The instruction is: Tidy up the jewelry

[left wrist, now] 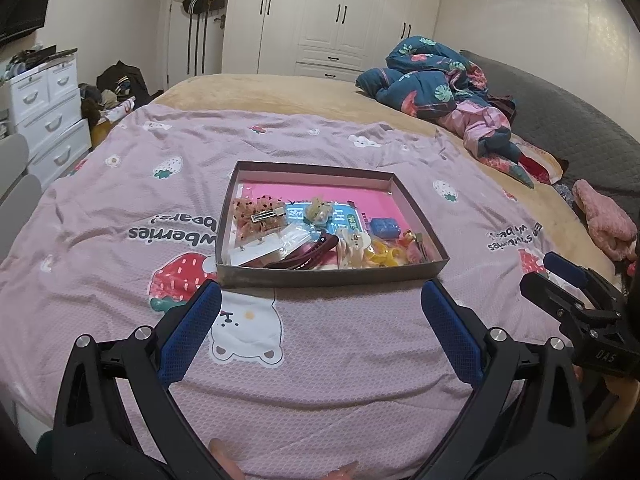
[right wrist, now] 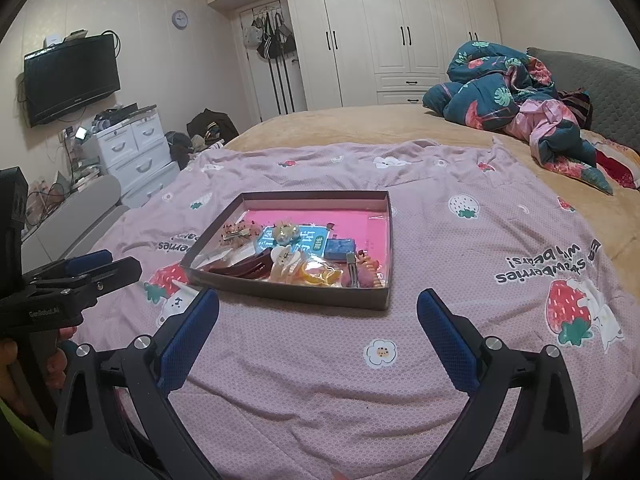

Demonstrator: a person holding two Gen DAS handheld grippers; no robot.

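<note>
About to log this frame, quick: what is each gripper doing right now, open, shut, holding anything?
Left gripper: open, holding nothing, short of the box.
Right gripper: open, holding nothing, also short of the box.

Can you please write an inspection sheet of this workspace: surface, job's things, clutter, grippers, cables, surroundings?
Surface: pink strawberry-print sheet spread over the bed.
Job's things: shallow box on the sheet, holding hair clips and small accessories, among them a yellow clip and a blue case.
Clutter: bundled quilt at the bed's far right.
Grippers: left gripper and right gripper both open, empty, short of the box.
Cables: tangled wires beside the white drawers.
Surroundings: wardrobe, wall television.
</note>
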